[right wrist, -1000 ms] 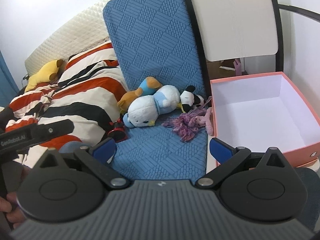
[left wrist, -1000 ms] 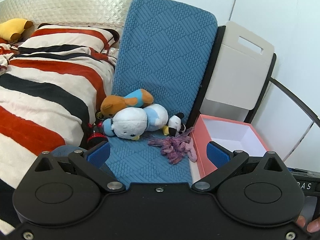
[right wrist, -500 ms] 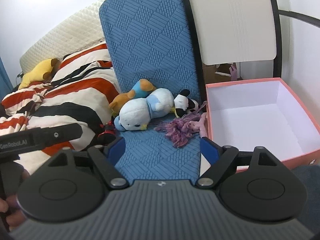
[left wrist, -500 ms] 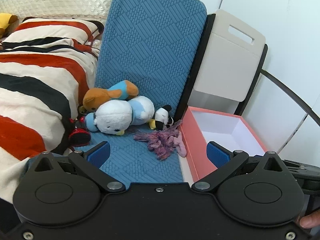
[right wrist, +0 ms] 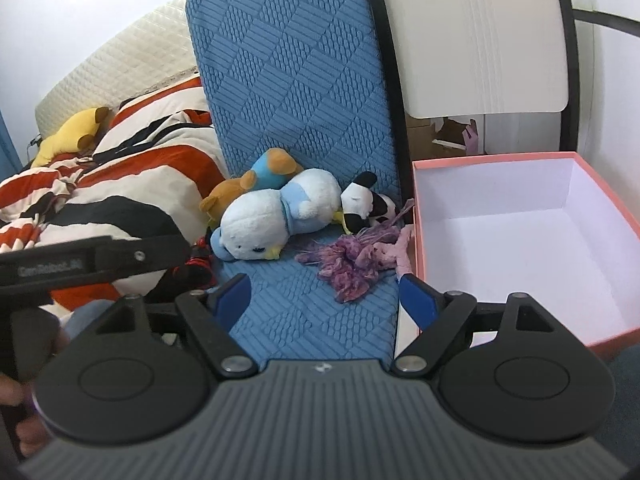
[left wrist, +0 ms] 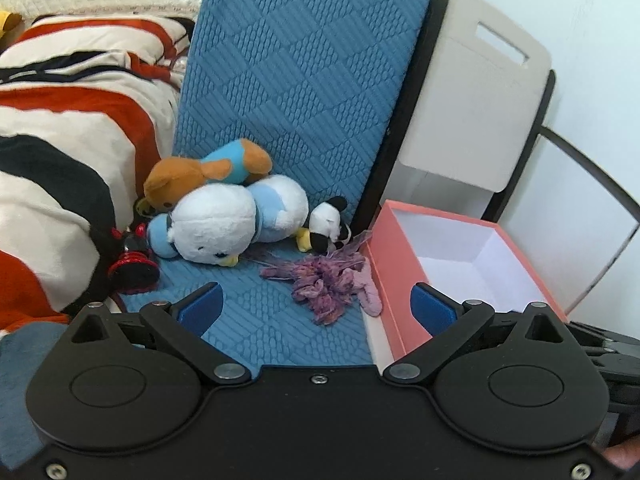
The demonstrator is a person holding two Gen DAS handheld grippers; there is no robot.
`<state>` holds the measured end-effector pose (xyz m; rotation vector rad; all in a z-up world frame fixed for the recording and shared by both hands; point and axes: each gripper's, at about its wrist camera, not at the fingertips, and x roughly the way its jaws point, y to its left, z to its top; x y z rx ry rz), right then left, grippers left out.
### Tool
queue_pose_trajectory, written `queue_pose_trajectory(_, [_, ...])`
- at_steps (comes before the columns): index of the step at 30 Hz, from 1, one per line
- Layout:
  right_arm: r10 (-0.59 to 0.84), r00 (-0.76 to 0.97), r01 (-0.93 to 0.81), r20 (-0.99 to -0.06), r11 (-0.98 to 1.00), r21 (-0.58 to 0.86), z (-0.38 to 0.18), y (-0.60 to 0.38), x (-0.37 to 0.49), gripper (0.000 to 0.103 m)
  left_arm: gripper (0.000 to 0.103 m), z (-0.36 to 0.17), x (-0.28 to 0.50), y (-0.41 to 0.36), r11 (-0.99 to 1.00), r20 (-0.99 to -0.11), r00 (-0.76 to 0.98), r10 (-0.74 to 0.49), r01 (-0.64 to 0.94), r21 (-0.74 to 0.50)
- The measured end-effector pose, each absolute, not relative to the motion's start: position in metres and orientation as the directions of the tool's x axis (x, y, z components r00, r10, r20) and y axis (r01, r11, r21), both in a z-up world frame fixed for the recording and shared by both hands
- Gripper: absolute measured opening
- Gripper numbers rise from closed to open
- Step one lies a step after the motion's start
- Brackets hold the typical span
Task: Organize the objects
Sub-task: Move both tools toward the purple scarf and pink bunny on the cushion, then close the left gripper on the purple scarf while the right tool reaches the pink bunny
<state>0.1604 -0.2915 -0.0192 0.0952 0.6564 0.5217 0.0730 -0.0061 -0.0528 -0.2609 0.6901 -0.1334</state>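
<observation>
Quilted blue mat (left wrist: 280, 92) carries fuzzy plush penguin (left wrist: 224, 224), frayed purple tuft (left wrist: 324, 284); rigid pink box (right wrist: 520, 240) beside. Left gripper (left wrist: 316, 304) gaping; right gripper (right wrist: 324, 296) just narrowed, clamping nothing.

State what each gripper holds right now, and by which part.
Nothing is held. The left gripper and the right gripper are both open over the blue textured mat; the right's jaws have just been closing, nothing between them.

Plush toys (left wrist: 224, 224) are lying on the mat (left wrist: 280, 332), tassel bundle (left wrist: 328, 284) before them, open box (left wrist: 460, 264) sitting right, bed (left wrist: 60, 152) left.
</observation>
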Motion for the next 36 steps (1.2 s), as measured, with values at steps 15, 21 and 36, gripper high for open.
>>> queue_pose_trajectory(15, [0.475, 0.665, -0.426, -0.576, 0.875, 0.23, -0.054, -0.279, 0.24, 0.051, 0.089, -0.149, 0.186, -0.013, 0.929, -0.691, 0.654, -0.308, 0.05, -0.367])
queue_pose_trajectory(21, [0.499, 0.622, -0.442, -0.604, 0.86, 0.255, -0.068, -0.274, 0.253, 0.05, 0.071, -0.191, 0.23, -0.013, 0.911, -0.742, 0.57, -0.352, 0.026, -0.411])
queue_pose_trajectory(36, [0.457, 0.634, -0.419, -0.625, 0.881, 0.219, -0.082, -0.269, 0.266, 0.05, 0.036, -0.241, 0.281, -0.033, 0.899, -0.793, 0.472, -0.385, -0.004, -0.439])
